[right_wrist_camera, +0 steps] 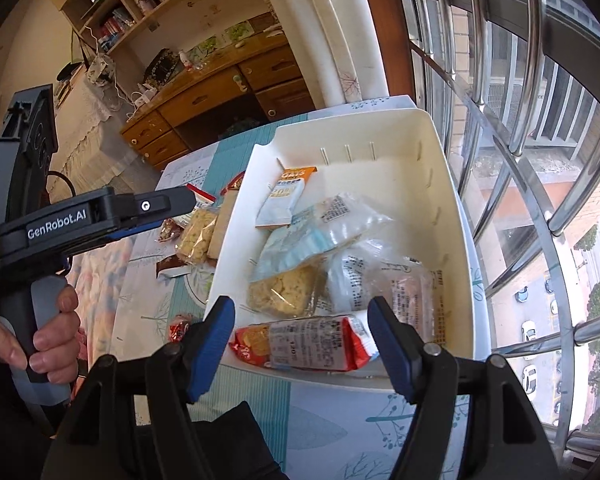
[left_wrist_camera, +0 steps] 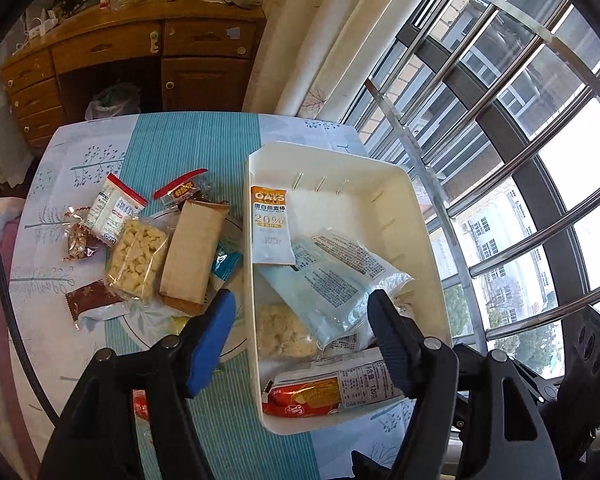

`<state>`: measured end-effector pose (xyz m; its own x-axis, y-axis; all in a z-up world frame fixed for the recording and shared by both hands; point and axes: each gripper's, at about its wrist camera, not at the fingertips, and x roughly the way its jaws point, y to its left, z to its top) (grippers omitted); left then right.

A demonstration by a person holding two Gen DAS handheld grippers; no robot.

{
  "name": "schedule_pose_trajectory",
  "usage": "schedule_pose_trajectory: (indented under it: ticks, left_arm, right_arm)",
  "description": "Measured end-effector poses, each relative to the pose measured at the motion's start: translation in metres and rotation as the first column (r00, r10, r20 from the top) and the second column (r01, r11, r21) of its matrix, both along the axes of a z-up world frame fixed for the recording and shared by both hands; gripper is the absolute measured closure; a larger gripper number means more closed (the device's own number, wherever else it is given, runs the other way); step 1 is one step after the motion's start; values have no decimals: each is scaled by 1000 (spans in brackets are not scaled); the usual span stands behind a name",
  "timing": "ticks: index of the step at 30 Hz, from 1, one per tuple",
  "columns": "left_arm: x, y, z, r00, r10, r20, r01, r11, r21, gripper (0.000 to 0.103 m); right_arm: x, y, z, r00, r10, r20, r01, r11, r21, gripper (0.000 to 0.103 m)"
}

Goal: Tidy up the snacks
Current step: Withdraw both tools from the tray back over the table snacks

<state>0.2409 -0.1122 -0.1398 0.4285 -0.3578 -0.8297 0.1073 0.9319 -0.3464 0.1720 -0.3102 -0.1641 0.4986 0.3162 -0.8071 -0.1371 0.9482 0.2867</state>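
A white bin (left_wrist_camera: 428,216) (right_wrist_camera: 452,208) stands on the table and holds an oat bar packet (left_wrist_camera: 270,226) (right_wrist_camera: 282,202), a pale blue bag (left_wrist_camera: 336,276) (right_wrist_camera: 300,240), a puffed snack block (left_wrist_camera: 284,330) (right_wrist_camera: 286,290) and a red-orange biscuit pack (left_wrist_camera: 332,394) (right_wrist_camera: 300,344). Loose snacks lie left of the bin: a clear pack of puffs (left_wrist_camera: 136,258), a brown wrapper (left_wrist_camera: 194,252), a red-white packet (left_wrist_camera: 114,208). My left gripper (left_wrist_camera: 300,340) is open and empty above the bin's near left wall. My right gripper (right_wrist_camera: 300,342) is open, its fingers on either side of the biscuit pack at the bin's near end.
A round plate (left_wrist_camera: 236,344) lies under the loose snacks. A wooden desk (left_wrist_camera: 140,52) stands beyond the table. A window with steel bars (left_wrist_camera: 500,160) runs along the right. The left hand-held gripper (right_wrist_camera: 92,216) shows in the right wrist view.
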Motion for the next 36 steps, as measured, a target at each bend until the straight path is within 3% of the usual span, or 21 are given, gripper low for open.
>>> schedule_pose_trajectory:
  ticks: [24, 36]
  left_arm:
    - [-29, 120, 19, 997, -83, 3, 83, 995, 63, 31]
    - [-24, 171, 6, 989, -147, -23, 149, 978, 149, 27]
  right_arm:
    - [-22, 107, 9, 993, -117, 26, 114, 990, 87, 34]
    - [-27, 161, -12, 983, -184, 6, 182, 973, 142, 34]
